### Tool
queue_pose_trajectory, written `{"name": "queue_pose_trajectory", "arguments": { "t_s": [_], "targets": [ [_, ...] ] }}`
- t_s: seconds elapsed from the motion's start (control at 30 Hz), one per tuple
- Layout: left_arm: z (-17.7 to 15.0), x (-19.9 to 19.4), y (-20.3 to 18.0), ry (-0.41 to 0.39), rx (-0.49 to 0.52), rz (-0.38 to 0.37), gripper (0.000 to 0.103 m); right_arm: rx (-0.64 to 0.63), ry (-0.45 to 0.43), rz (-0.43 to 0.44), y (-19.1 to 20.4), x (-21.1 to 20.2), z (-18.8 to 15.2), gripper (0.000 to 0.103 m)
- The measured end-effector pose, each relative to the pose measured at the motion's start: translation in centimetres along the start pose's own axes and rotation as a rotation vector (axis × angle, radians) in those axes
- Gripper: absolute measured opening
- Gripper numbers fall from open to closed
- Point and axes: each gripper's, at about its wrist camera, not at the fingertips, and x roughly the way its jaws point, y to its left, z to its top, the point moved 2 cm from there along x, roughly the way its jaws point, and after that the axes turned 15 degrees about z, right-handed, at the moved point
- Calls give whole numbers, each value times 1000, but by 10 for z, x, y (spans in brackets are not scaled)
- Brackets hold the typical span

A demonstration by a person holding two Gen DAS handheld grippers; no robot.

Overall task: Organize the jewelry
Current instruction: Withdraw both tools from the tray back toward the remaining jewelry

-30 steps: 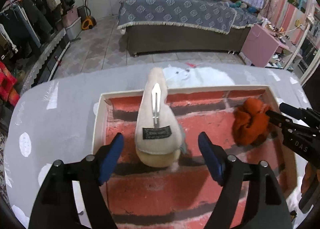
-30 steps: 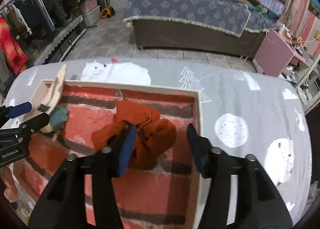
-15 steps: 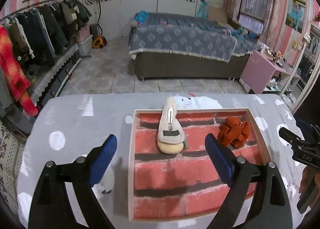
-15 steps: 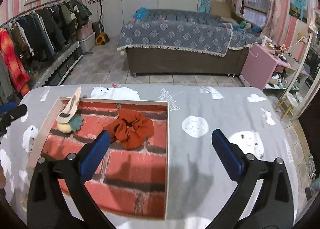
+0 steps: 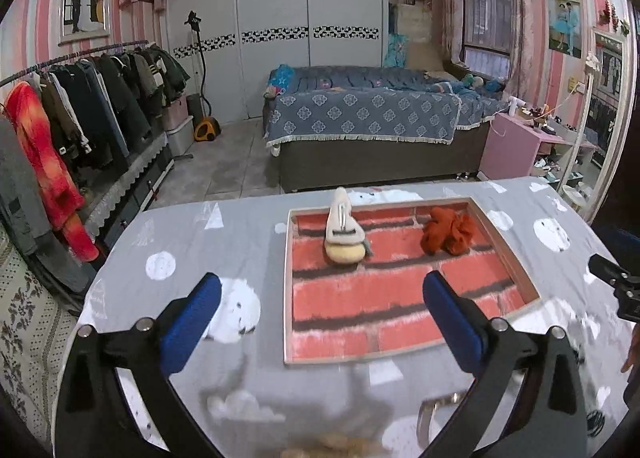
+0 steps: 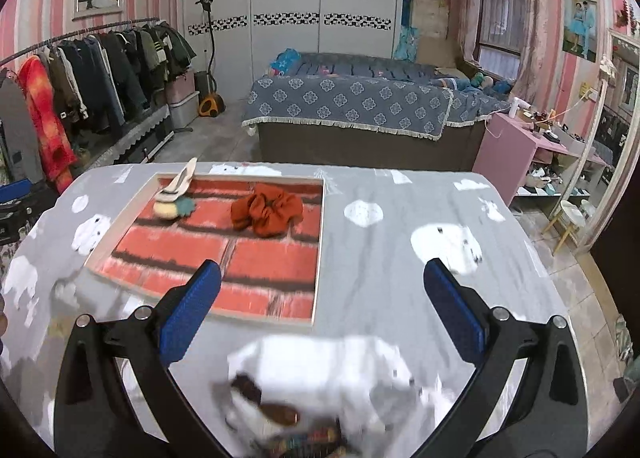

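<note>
No legible text, label or number anywhere.

shallow cream-rimmed tray (image 5: 286, 258): red brick print, dark mortar lines
crumpled fabric scrunchie (image 5: 447, 235): rust orange
felt hair clip (image 5: 343, 227): beige, yellow round end, green leaf
tablecloth (image 5: 192, 242): grey, white polar bears, clouds
gripper pads (image 6: 191, 310): blue

Dim indoor light, heavy fisheye warp w/ black corners, motion blur along bottom edge.
</note>
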Motion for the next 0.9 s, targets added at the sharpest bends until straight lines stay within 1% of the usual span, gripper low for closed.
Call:
{"name": "queue_pose_trajectory", "arguments": {
  "t_s": [0.2, 0.33, 0.43, 0.63, 0.73, 0.9],
  "targets": [
    [-28, -23, 8, 14, -21, 2, 99, -3, -25, -11, 2, -36, -41, 99],
    [-52, -40, 13, 12, -16, 3, 99, 28, -31, -15, -2, -52, -68, 99],
    [-75, -53, 21, 25, -45, 5, 99, 53, -43, -22, -4, -68, -93, 99],
    [-112, -77, 30, 6, -59, 42, 99, 57, -43, -44, 6, -84, -126, 99],
    [-135, -83, 28, 29, -49, 43, 99, 35, -32, -81, 13, -88, -141, 99],
    [-163, -82, 23, 83, -42, 23, 99, 19, -19, -98, 17, -94, -162, 99]
  ]
}}
